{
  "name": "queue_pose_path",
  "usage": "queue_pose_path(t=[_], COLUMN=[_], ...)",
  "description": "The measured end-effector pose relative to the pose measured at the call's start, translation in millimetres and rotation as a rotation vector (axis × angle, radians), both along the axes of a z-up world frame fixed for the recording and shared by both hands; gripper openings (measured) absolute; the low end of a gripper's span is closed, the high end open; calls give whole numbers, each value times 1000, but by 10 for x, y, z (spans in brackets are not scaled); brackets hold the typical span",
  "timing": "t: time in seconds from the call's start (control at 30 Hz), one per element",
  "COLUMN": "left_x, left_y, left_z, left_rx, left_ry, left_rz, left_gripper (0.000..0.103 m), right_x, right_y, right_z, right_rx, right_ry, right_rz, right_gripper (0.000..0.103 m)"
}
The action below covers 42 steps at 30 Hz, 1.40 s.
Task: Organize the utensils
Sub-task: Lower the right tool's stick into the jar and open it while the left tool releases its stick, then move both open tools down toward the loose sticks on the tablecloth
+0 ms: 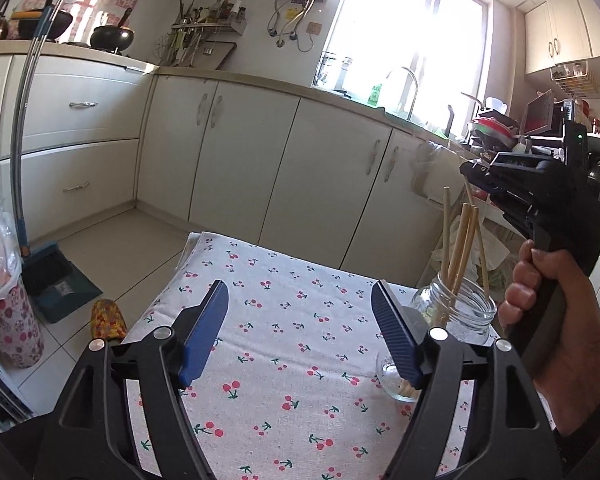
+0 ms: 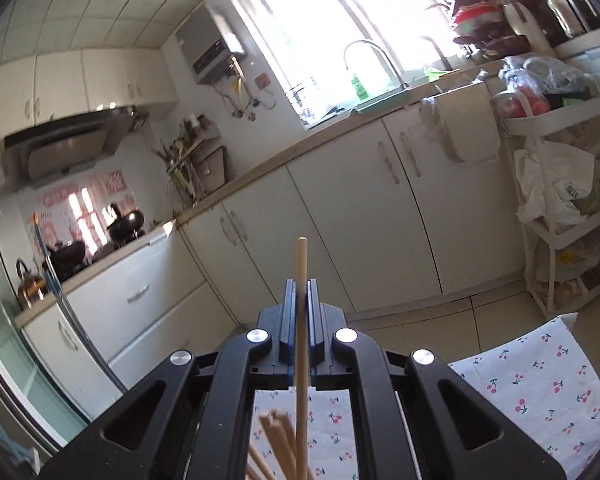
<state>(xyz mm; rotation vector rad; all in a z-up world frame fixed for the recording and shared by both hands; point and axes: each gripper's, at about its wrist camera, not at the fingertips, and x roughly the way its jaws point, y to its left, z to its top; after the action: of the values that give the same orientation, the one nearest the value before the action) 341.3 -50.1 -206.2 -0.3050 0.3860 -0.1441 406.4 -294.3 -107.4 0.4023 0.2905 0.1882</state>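
The glass jar (image 1: 454, 312) stands on the cherry-print cloth (image 1: 284, 360) at the table's right side, just beyond and to the right of my left gripper (image 1: 300, 312), whose right finger (image 1: 396, 340) overlaps the jar's near side in the left wrist view. Several wooden chopsticks (image 1: 462, 240) stand in the jar, leaning against its rim with their tops fanned apart. One more chopstick (image 2: 301, 320) is in my right gripper (image 2: 300, 312), above the jar: in the right wrist view it runs up between the two blue pads, its squared top poking out past the fingertips, while the tops of the jarred chopsticks show below, under the gripper frame.

My left gripper points forward and slightly down over the cloth. My right hand (image 1: 540, 304) is raised at the right of the left wrist view, fingers wrapped around the black handle, with the gripper head held high above the jar's mouth and tilted a little downward.

My left gripper's jaws stand wide apart with nothing between them, only bare cloth showing in the gap. My right gripper's jaws are pressed together on the single chopstick, clamping it partway along its length so that it hangs nearly upright toward the jar.
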Motion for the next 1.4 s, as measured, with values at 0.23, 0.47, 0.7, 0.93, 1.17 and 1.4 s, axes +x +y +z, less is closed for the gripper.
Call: queue_pose_path(t=[0.23, 0.47, 0.7, 0.93, 1.17, 1.4], left_x=[5, 14, 1, -157, -455, -721], left_y=[-6, -7, -61, -174, -151, -59], left_z=[-6, -6, 27, 144, 142, 117], left_rx=[0, -1, 23, 114, 183, 226], left_ry=[6, 10, 45, 120, 209, 266], left_rz=[6, 9, -14, -44, -59, -61], left_gripper=[72, 73, 74, 82, 84, 85], right_x=[-133, -258, -584, -1099, -1719, -1809], right_y=[42, 104, 177, 53, 323, 709], right_z=[-115, -107, -293, -255, -806, -1185], right_rx=[-27, -39, -90, -80, -135, -224], right_ry=[14, 21, 126, 182, 456, 580], right_rz=[-4, 31, 77, 22, 72, 97], right_gripper=[6, 6, 8, 28, 28, 25])
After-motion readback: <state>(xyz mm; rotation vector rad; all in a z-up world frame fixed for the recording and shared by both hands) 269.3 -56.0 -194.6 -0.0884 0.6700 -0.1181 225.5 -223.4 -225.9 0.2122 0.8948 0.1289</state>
